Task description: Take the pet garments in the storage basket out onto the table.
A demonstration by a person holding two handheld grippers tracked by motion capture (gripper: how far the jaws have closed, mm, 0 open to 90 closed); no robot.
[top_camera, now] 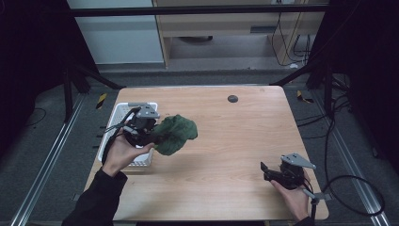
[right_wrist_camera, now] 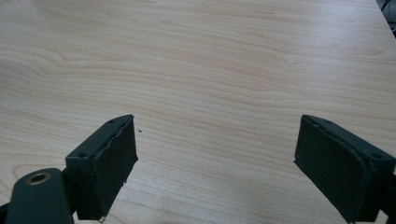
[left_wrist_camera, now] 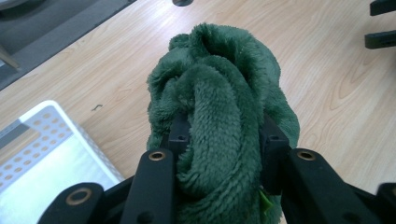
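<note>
A bunched dark green fleece cloth (top_camera: 175, 133) hangs just above the wooden table (top_camera: 226, 141), right beside the white basket. My left gripper (top_camera: 149, 133) is shut on it; in the left gripper view the cloth (left_wrist_camera: 219, 107) bulges out between the two black jaws, with my gripper (left_wrist_camera: 225, 135) clamped on its thick fold. My right gripper (top_camera: 266, 170) is low over the table's near right corner, held in a hand. In the right gripper view it (right_wrist_camera: 215, 154) stands open, jaws wide apart, bare wood between them.
A white perforated basket (top_camera: 117, 117) sits at the table's left edge, partly under my left hand; its corner (left_wrist_camera: 46, 149) is in the left gripper view. A small dark round disc (top_camera: 232, 98) lies near the far edge. Cables trail off the right side.
</note>
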